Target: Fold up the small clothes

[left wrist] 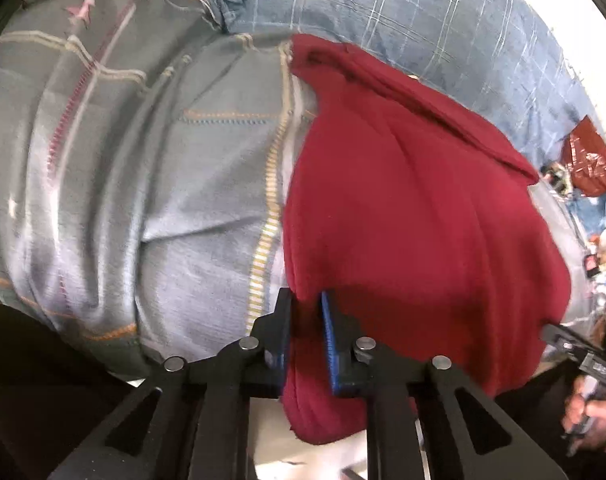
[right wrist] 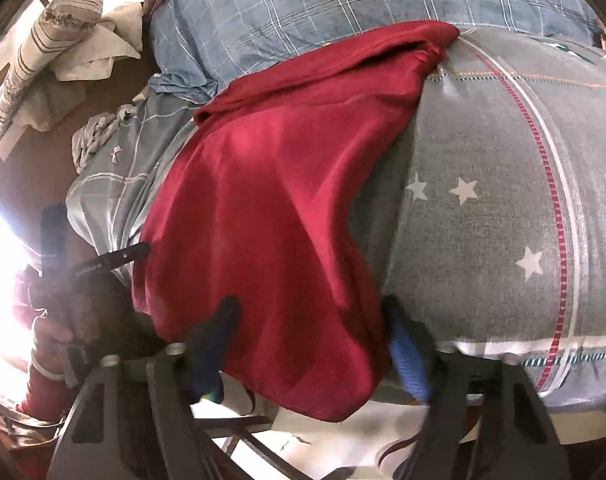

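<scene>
The red garment (left wrist: pixel 403 220) was a plain, deep crimson piece of soft cloth with a slight sheen, lying in loose lengthwise folds across a bed covered by a grey star-print sheet (right wrist: pixel 483 208). Its far end was doubled over into a thick flap toward 12 o'clock, where it met a blue checked quilt (right wrist: pixel 323 12). Its near end drooped over the bed's edge at 6 o'clock, hanging free above a pale floor.

The left gripper (left wrist: pixel 307 332) had its fingers (left wrist: pixel 330 340) pressed together on a bunched fold at the garment's near left corner, cloth spilling out below the blue pads. The right gripper (right wrist: pixel 307 344) had its fingers about halfway apart, straddling the hanging hem at the near right side; the frame was blurred there, and the pads did not appear to press on the cloth.

In the left wrist view, grey sheet with stitched stripes lay bare from 8 to 11 o'clock, giving open room beside the garment. In the right wrist view, the starred sheet was bare from 1 to 4 o'clock. The quilt closed off the far side. A striped pillow (right wrist: pixel 47 48) and crumpled pale cloths (right wrist: pixel 103 48) sat at 10 o'clock beyond the bed.
</scene>
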The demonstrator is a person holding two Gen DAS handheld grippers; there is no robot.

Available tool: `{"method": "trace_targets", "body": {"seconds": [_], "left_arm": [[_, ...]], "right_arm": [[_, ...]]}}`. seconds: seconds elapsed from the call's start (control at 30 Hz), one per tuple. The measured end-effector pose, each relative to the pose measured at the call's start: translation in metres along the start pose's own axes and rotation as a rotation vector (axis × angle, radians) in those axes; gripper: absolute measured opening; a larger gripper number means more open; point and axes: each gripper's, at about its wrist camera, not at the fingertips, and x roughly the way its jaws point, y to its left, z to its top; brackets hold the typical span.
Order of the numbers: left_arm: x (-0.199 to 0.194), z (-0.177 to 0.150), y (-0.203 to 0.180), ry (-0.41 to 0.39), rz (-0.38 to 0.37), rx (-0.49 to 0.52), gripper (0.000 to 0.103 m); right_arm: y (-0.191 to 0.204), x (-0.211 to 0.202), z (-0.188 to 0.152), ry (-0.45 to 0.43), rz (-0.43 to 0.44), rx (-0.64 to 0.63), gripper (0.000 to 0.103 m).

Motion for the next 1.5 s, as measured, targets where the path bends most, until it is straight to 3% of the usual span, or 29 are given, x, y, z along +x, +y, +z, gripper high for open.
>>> {"method": "trace_targets", "body": {"seconds": [0.1, 0.13, 0.27, 0.37, 0.43, 0.5, 0.53, 0.57, 0.63, 0.67, 0.7, 0.73, 0.77, 0.93, 1.17, 1.37, 1.5], "left_arm": [[0.0, 0.0, -0.006, 0.008, 0.016, 0.034, 0.008], [-0.001, 0.001, -0.008, 0.021, 0.01, 0.047, 0.008], [-0.002, 0.003, -0.008, 0.038, 0.011, 0.057, 0.009], [0.002, 0.006, -0.007, 0.045, 0.01, 0.034, 0.013], [0.003, 0.007, -0.011, 0.044, -0.003, 0.034, 0.021], [0.005, 0.005, -0.013, 0.032, -0.041, 0.033, 0.042], [0.006, 0.004, -0.014, 0.026, -0.058, 0.032, 0.047], [0.007, 0.003, -0.015, 0.021, -0.064, 0.036, 0.051], [0.011, 0.004, -0.02, 0.019, -0.032, 0.072, 0.048], [0.011, 0.005, -0.021, 0.019, -0.019, 0.088, 0.035], [0.012, 0.007, -0.02, 0.023, -0.012, 0.092, 0.006], [0.014, 0.01, -0.016, 0.045, -0.038, 0.075, 0.008], [0.014, 0.012, -0.012, 0.057, -0.063, 0.054, 0.007], [-0.01, 0.022, -0.006, 0.028, -0.089, 0.048, 0.007], [-0.063, 0.043, -0.006, -0.1, -0.136, 0.062, 0.007], [-0.086, 0.056, -0.004, -0.154, -0.183, 0.075, 0.007], [-0.085, 0.081, -0.011, -0.19, -0.2, 0.083, 0.007]], "right_arm": [[-0.003, 0.001, 0.001, 0.014, 0.006, 0.011, 0.027], [-0.004, 0.001, 0.001, 0.03, 0.02, 0.017, 0.008], [0.011, -0.015, -0.005, 0.02, 0.088, -0.034, 0.008], [0.004, -0.012, -0.005, 0.023, 0.04, -0.011, 0.013], [-0.005, -0.003, -0.006, 0.062, 0.051, 0.036, 0.016], [-0.007, 0.003, -0.008, 0.087, 0.07, 0.044, 0.034], [-0.004, 0.004, -0.009, 0.087, 0.077, 0.03, 0.041], [-0.002, 0.005, -0.01, 0.084, 0.08, 0.017, 0.041], [0.002, 0.009, -0.01, 0.082, 0.079, 0.001, 0.04], [0.003, 0.008, -0.01, 0.082, 0.084, -0.003, 0.033], [0.004, 0.009, -0.01, 0.093, 0.098, -0.004, 0.029], [0.006, 0.009, -0.01, 0.101, 0.1, -0.005, 0.015], [0.006, 0.008, -0.01, 0.104, 0.102, -0.007, 0.009], [0.011, -0.022, -0.003, 0.033, 0.175, 0.014, 0.009], [0.009, -0.073, 0.017, -0.097, 0.282, 0.066, 0.008], [0.011, -0.081, 0.042, -0.177, 0.375, 0.099, 0.008], [0.009, -0.082, 0.073, -0.259, 0.392, 0.136, 0.008]]}}
